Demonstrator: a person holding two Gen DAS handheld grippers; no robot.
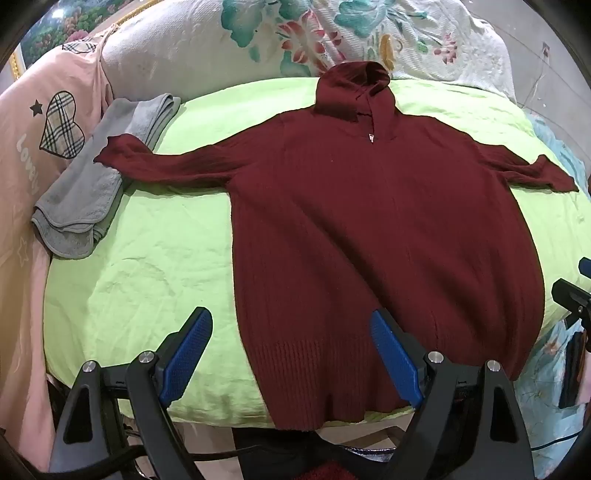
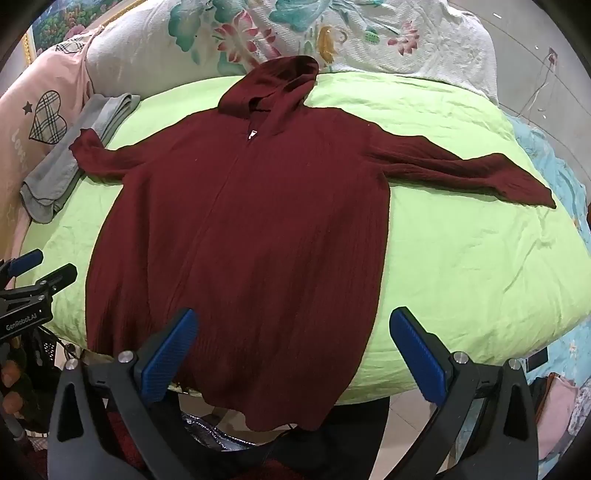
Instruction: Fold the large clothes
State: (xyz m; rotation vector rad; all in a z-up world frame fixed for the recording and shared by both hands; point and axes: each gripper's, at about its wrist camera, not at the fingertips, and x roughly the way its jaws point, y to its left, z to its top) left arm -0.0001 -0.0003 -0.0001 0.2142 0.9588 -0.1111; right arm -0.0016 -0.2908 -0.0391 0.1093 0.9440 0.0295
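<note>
Maroon knit hoodie (image 1: 369, 229) lies face up, spread flat on the lime green sheet (image 1: 155, 280), sleeves out to both sides, hood toward the floral pillows (image 1: 332, 33), hem hanging just over the near edge. Left sleeve cuff overlaps the folded grey towel (image 1: 88, 192)

Left gripper (image 1: 291, 354) and right gripper (image 2: 295, 350) both have jaws spread wide, holding nothing, hovering over the hem

Handling guess: thick ribbed knit, soft and floppy, fairly heavy for cloth, will sag and stretch if lifted by one point. Best grabs look like a sleeve cuff or shoulder seam, pinching a full fold of fabric; zipper line makes a natural fold axis

Right wrist view shows the whole right sleeve to its cuff plus the left gripper's body; left wrist view shows more of the towel and the pink heart-print cover (image 1: 44, 122)
</note>
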